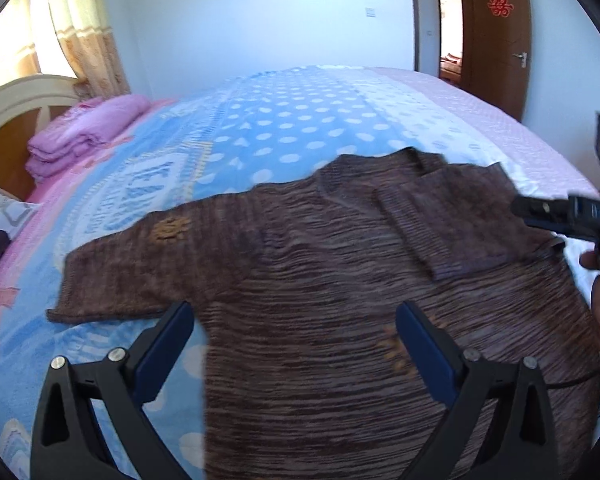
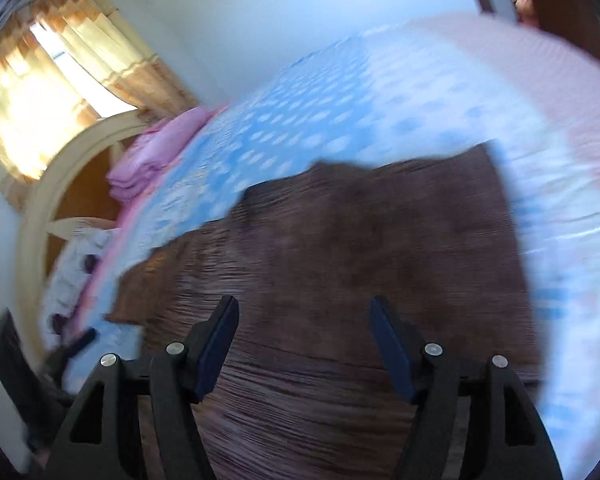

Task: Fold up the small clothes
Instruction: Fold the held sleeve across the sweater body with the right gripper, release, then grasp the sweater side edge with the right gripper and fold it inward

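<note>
A small brown striped knit sweater (image 1: 312, 280) lies flat on the bed. Its right sleeve (image 1: 440, 220) is folded in over the chest, while its left sleeve (image 1: 132, 268) is spread out to the side. My left gripper (image 1: 296, 316) hovers open over the sweater's lower left part, with nothing between its fingers. The right gripper (image 1: 540, 210) reaches in from the right edge of the left wrist view, a hand behind it. In the blurred right wrist view the right gripper (image 2: 304, 312) stands open above the sweater (image 2: 360, 260), gripping nothing.
The bed has a blue polka-dot blanket (image 1: 284, 132) and a pink sheet (image 1: 480, 100). Folded pink cloth (image 1: 84, 136) is stacked by the cream headboard (image 1: 24, 96). Curtains (image 1: 84, 28) hang at the back left and a brown door (image 1: 496, 36) stands at the back right.
</note>
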Available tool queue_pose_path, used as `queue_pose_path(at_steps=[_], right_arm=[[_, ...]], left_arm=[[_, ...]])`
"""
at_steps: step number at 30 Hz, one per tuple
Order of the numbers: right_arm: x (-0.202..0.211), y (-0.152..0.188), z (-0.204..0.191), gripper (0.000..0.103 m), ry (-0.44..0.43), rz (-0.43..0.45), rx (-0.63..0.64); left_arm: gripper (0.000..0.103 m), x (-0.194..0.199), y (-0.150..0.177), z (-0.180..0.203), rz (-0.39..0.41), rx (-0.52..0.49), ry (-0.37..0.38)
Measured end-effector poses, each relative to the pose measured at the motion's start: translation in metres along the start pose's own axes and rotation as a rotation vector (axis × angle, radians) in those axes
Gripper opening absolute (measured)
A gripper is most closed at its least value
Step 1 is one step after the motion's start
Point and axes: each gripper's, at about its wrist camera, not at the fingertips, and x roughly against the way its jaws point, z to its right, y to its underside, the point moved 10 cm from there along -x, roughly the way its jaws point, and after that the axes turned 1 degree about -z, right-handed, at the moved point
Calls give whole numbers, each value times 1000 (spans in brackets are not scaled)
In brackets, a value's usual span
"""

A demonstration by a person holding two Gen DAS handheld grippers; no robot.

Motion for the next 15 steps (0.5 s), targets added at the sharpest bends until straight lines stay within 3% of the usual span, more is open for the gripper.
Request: queue_pose_path(at_steps=[5, 10, 12, 14, 15], right_arm=[[56, 11, 87, 68, 259, 85, 31], [79, 35, 141, 69, 347, 132, 30], [78, 41, 150, 69, 294, 132, -26], [88, 37, 154, 73, 289, 186, -65], [90, 38, 155, 74, 284, 193, -74]], left_arm=[[84, -16, -22, 49, -37, -3, 121], [80, -50, -23, 94, -123, 16, 189], [65, -67, -16, 105, -175, 14, 185], [28, -82, -7, 115, -225, 15, 202], [23, -81, -7, 118, -214, 34, 233]])
